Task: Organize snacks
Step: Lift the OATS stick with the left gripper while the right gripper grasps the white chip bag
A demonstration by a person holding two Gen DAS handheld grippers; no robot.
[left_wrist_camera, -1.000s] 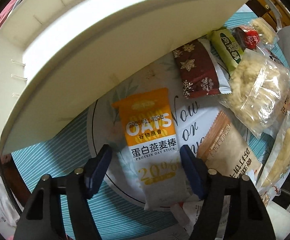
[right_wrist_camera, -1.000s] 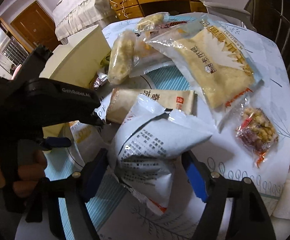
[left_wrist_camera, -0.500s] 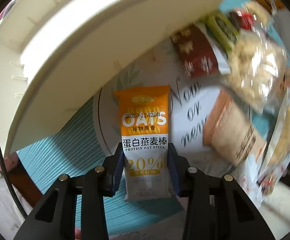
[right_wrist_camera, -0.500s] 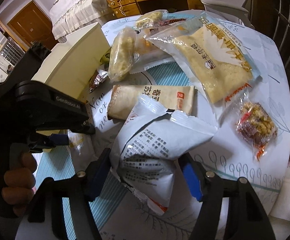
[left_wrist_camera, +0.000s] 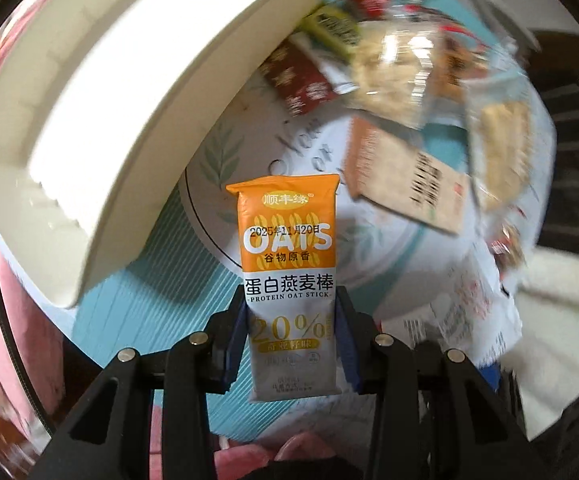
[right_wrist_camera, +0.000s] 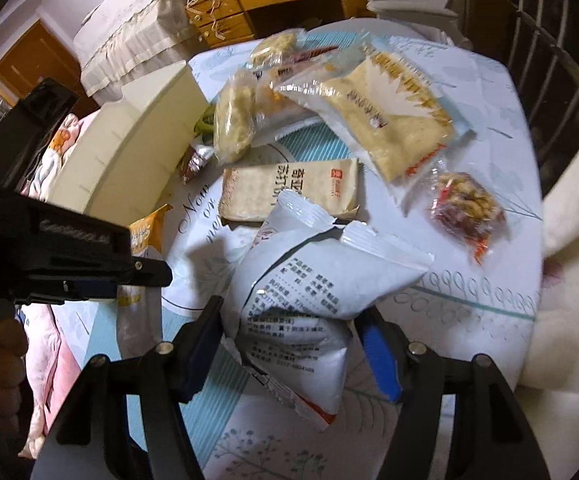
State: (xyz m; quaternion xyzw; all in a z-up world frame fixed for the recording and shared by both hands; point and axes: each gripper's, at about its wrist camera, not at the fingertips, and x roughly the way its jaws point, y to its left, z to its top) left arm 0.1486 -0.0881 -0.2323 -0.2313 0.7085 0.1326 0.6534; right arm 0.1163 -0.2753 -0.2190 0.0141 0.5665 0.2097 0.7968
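Already the oat bar (left_wrist_camera: 289, 280) is pinched lengthwise by the left tongs (left_wrist_camera: 291, 336), the box (left_wrist_camera: 101, 92) lying far-left, while the right tongs (right_wrist_camera: 289, 348) are spread around a white bag (right_wrist_camera: 313, 292).

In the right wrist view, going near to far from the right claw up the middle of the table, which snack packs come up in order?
White pouch between the right claw pads, → tan cracker pack → clear bag of pale yellow crumbly snack → small clear pack at the far edge.

Glossy plastic oat stick wrapper (left_wrist_camera: 289, 256); matt white plastic bin (left_wrist_camera: 137, 92).
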